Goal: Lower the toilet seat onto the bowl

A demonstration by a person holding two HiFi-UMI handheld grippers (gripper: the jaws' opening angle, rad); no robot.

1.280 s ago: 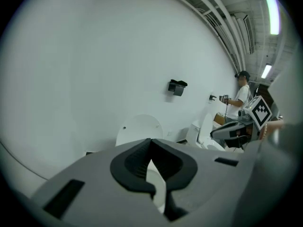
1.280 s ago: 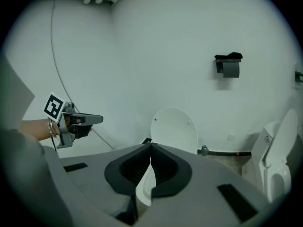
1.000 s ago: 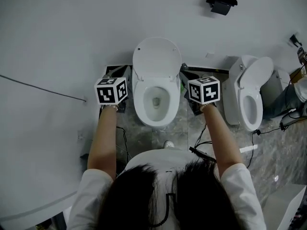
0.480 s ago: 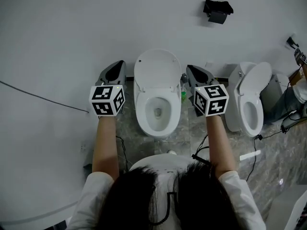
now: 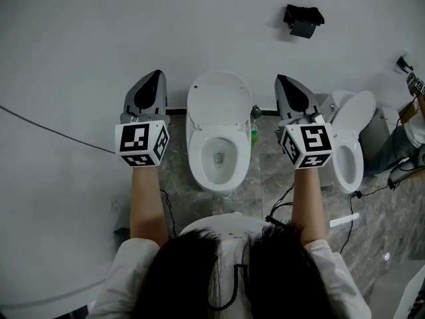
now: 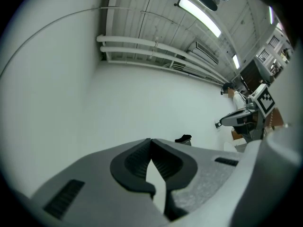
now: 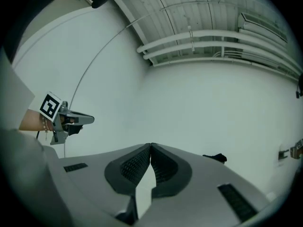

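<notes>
A white toilet stands against the white wall in the head view, its bowl [image 5: 218, 157] uncovered. The seat and lid [image 5: 218, 98] are raised against the wall; I cannot tell one from the other. My left gripper [image 5: 157, 76] is held up left of the toilet and my right gripper [image 5: 280, 80] right of it, both pointing at the wall and touching nothing. Both are shut and empty: in the left gripper view [image 6: 150, 141] and in the right gripper view [image 7: 150, 145] the pads meet at the tips. Each gripper view shows only wall and ceiling, not the toilet.
A second toilet [image 5: 350, 145] with its lid up stands at the right. Cables [image 5: 345, 211] lie on the grey floor. A small green thing [image 5: 253, 136] sits beside the bowl. A black fitting [image 5: 303, 20] hangs on the wall. A person's leg [image 5: 400, 138] is at the right edge.
Both grippers have risen and moved apart, from low beside the bowl to level with the raised lid. Their jaws stayed shut.
</notes>
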